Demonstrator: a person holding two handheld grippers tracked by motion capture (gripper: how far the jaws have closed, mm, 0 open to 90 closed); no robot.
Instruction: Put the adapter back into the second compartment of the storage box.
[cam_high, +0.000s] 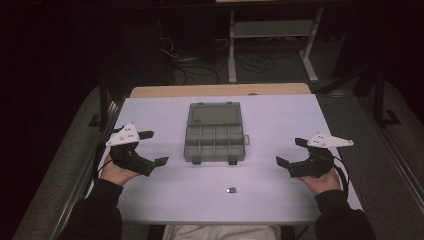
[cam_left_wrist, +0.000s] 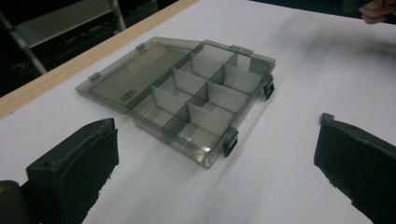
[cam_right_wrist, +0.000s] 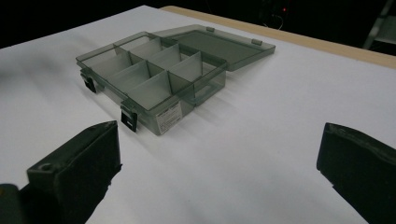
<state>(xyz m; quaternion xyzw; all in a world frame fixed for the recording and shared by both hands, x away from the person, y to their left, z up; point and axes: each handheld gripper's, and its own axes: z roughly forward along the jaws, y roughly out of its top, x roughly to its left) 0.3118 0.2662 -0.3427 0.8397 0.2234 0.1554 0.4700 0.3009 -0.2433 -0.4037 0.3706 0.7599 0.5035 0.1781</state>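
1. The left gripper rested low on the white tabletop, its black jaws spread wide with nothing between them. In the left gripper view its two pads framed bare surface.
2. The right gripper mirrored it on the far side, jaws equally wide apart and holding nothing.
3. Between them, well apart from both, lay the smoky-grey translucent plastic compartment box, its hinged lid folded flat back and its divided cells apparently empty; black latches hung at its near edge.
4. A small dark metallic piece lay alone on the tabletop, nearer the person than the box.
5. This looked like the opening stage: neither gripper had engaged anything. The next move probably called for one gripper to reach in and narrow its jaws carefully around that small piece.
6. Beyond the white tabletop showed a wooden table edge, then a dark room with floor cables and a white metal stand.
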